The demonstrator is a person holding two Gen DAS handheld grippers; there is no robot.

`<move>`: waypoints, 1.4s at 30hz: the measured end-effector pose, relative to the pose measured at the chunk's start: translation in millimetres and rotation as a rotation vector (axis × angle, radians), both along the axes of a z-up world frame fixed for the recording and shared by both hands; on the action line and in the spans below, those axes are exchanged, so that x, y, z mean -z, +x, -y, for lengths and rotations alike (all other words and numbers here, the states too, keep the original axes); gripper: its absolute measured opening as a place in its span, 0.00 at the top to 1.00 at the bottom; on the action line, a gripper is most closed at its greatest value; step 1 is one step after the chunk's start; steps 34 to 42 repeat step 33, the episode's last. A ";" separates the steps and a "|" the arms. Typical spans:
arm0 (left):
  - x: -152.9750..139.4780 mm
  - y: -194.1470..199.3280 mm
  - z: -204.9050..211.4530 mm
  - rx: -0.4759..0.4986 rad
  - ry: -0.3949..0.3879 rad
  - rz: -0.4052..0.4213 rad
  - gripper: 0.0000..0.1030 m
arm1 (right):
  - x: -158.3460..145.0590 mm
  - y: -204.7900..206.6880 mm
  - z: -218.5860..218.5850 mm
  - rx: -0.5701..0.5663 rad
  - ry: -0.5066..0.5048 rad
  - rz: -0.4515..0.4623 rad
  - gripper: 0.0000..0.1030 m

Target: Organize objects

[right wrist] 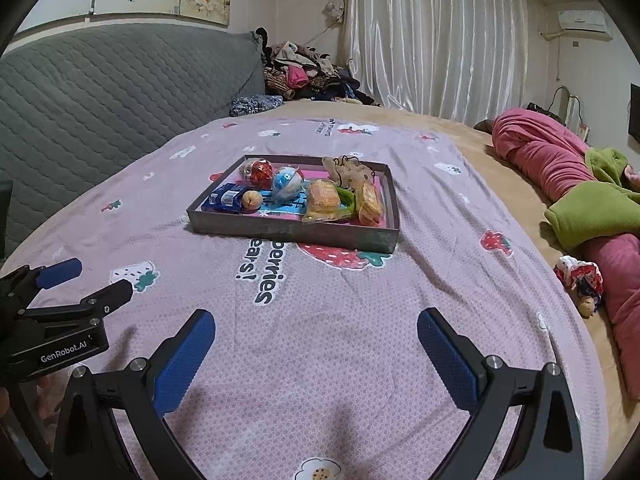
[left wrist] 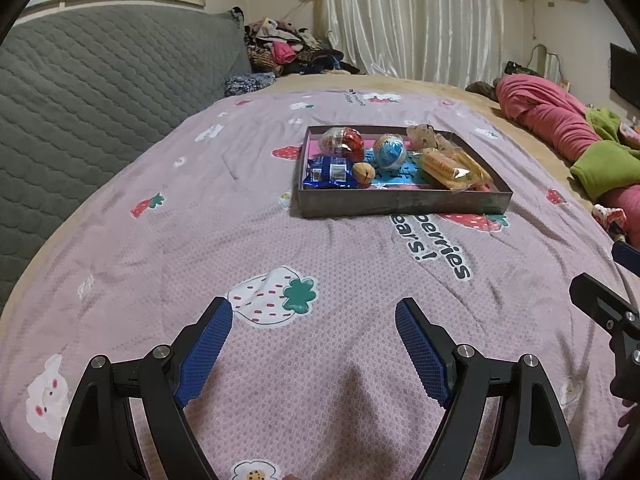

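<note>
Open tongs [left wrist: 314,312], strawberry bedspread [left wrist: 320,264], curtained bedroom

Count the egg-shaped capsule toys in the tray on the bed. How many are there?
2. The red capsule egg lies at the tray's far left corner; the blue capsule egg lies just right of it, beside the walnut. Others may be hidden under the snack packets.

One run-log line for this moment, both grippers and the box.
left gripper: open, empty | right gripper: open, empty | box: on bedspread, snacks and toys inside | contact: none
</note>
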State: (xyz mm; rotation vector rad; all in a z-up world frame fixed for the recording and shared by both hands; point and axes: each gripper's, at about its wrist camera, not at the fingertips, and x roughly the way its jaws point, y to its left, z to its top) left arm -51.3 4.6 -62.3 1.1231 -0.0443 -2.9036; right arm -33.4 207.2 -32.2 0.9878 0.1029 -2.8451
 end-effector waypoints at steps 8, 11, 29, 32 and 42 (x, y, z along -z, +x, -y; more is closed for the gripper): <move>10.6 -0.5 -1.1 0.010 -0.001 0.000 0.18 | 12.7 -1.7 -4.2 0.008 -0.013 0.010 0.01; 14.5 -1.5 -1.7 0.014 0.006 0.008 0.18 | 16.1 -2.6 -4.5 0.007 -0.011 0.012 0.01; 24.4 -6.4 0.9 0.008 0.012 0.010 0.18 | 26.7 -5.8 -5.4 0.018 -0.004 0.017 0.01; 24.9 -6.7 -2.0 0.000 -0.018 -0.003 0.18 | 29.5 -6.6 -4.8 0.019 0.001 0.022 0.01; 25.1 -6.8 -3.1 -0.001 -0.026 -0.004 0.18 | 30.8 -7.1 -4.6 0.020 0.006 0.026 0.01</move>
